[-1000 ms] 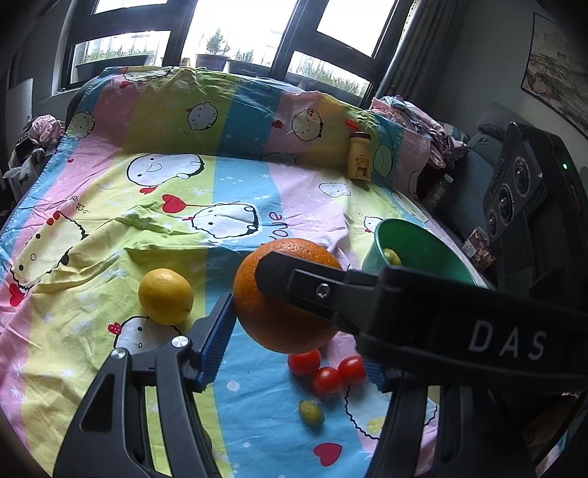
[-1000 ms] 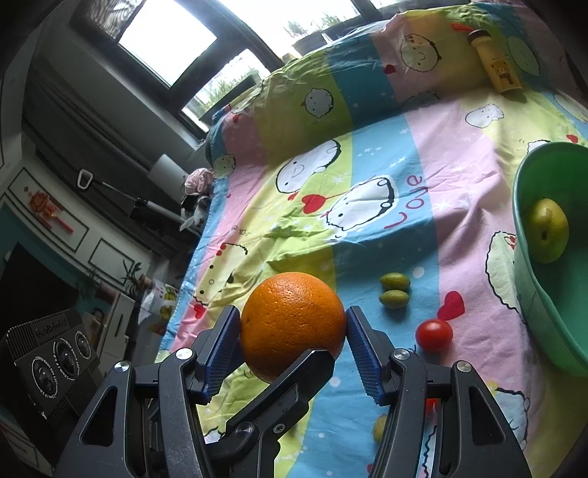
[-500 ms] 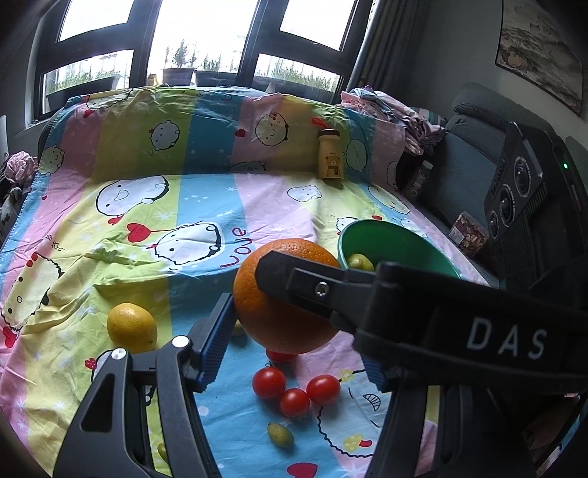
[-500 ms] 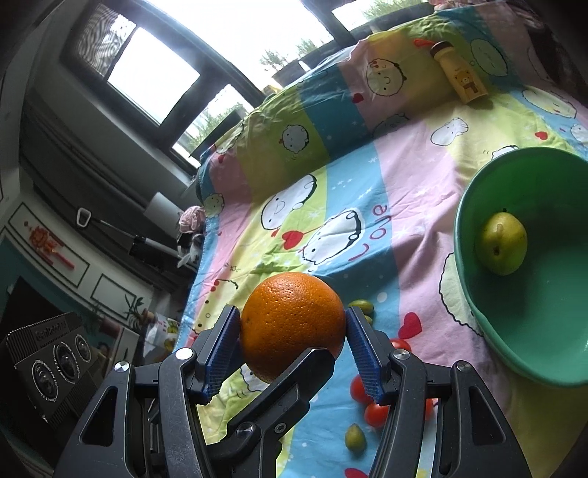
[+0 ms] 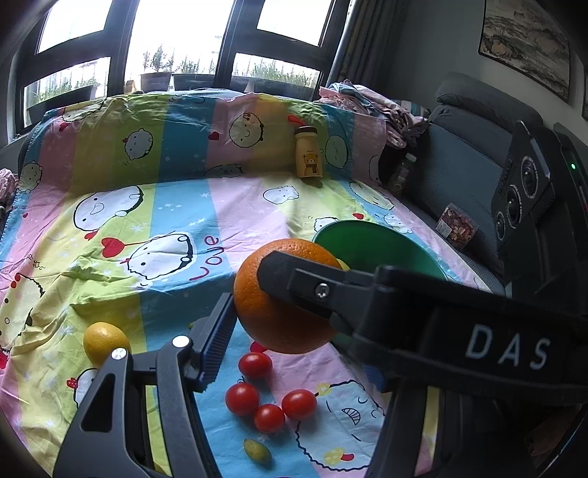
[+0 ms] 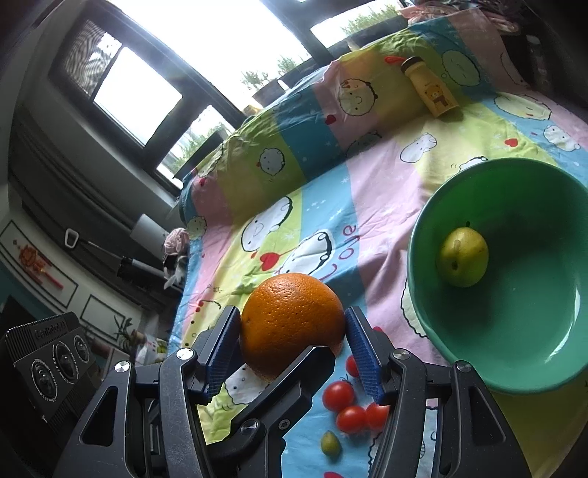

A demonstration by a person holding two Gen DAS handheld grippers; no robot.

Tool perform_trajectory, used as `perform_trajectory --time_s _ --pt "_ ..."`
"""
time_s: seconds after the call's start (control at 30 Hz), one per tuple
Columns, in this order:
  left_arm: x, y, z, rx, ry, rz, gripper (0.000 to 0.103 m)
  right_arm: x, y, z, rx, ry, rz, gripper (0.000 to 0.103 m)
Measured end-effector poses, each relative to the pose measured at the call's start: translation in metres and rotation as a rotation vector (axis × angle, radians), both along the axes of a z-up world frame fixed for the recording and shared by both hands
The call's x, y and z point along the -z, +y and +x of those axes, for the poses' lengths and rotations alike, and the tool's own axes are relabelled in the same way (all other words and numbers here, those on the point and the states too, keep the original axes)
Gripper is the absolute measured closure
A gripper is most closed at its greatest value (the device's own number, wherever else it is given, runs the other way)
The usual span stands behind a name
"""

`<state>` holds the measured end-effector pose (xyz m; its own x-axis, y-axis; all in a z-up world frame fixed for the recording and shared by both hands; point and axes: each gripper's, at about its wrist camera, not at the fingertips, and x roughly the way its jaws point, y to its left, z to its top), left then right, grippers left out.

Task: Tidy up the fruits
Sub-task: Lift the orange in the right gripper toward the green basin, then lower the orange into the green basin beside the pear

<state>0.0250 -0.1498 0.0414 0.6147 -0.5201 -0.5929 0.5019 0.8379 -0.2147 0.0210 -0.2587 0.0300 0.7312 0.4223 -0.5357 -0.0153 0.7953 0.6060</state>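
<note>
We see the orange (image 6: 290, 323) at lower centre, clamped by both the right gripper (image 6: 292, 343) and left gripper (image 5: 290, 323), beside the green bowl (image 6: 544, 371) at right, which contains one yellow-green pear (image 6: 463, 256).

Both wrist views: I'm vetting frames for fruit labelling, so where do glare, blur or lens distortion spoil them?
Left wrist: windows blown out white, edges bent by the fisheye, orange sharp. Right wrist: same window glare, dark vignetted corners, green bowl evenly lit and sharp.
</note>
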Motion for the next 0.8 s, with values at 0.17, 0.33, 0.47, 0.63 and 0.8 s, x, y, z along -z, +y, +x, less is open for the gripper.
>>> perform_trajectory --time_s 0.17,0.33,0.47,0.63,0.8 --pt "-0.001 -0.009 0.001 0.028 -0.009 -0.004 0.041 -0.002 -0.009 -0.003 0.032 -0.011 -0.002 0.041" --pt "-0.001 -0.019 0.002 0.055 -0.010 0.002 0.041 0.000 -0.020 -0.004 0.060 -0.011 0.012 0.041" --pt "0.000 -0.026 0.003 0.071 -0.004 -0.001 0.041 0.000 -0.027 -0.007 0.083 -0.006 0.015 0.041" --pt "0.001 -0.035 0.005 0.088 -0.001 0.004 0.041 0.003 -0.036 -0.007 0.105 0.000 0.031 0.041" --pt "0.002 -0.042 0.007 0.113 -0.002 0.004 0.041 0.002 -0.042 -0.011 0.132 -0.002 0.032 0.041"
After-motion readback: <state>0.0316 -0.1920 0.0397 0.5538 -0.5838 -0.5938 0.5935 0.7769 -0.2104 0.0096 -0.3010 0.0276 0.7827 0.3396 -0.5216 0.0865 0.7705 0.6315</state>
